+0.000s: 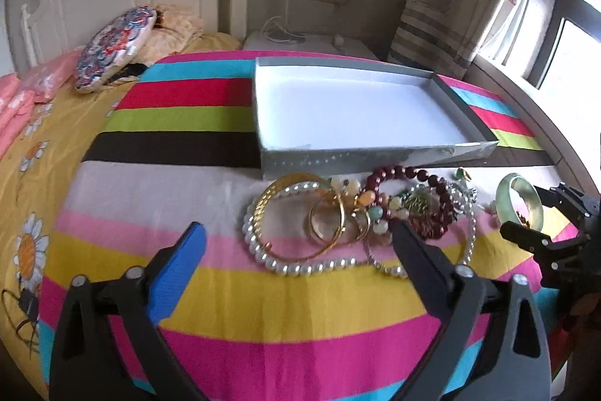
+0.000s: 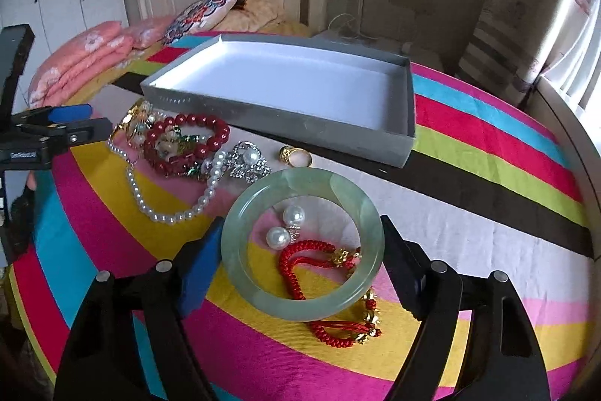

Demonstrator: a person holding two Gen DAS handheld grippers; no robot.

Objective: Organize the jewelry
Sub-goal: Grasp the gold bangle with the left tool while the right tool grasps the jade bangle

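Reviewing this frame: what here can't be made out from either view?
- Right gripper: whether the jaws already press the jade bangle; contact unclear.
- Red cord bracelet: partly hidden under the bangle.
- Jewelry pile: tangled, pieces overlap.
- Gray box: its right part is hidden behind its wall, left view.

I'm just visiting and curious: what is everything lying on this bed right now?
cardboard box: one, grey, white inside, empty, behind the jewelry
jade bangle: one, pale green, between the right tongs' fingers
pearl earrings: two, white, inside the bangle
red cord bracelet: one, gold beads, under the bangle
pearl necklace: one, white
gold bangles: several
bead bracelet: dark red
gold ring: one
left tongs: open
right tongs: around the bangle
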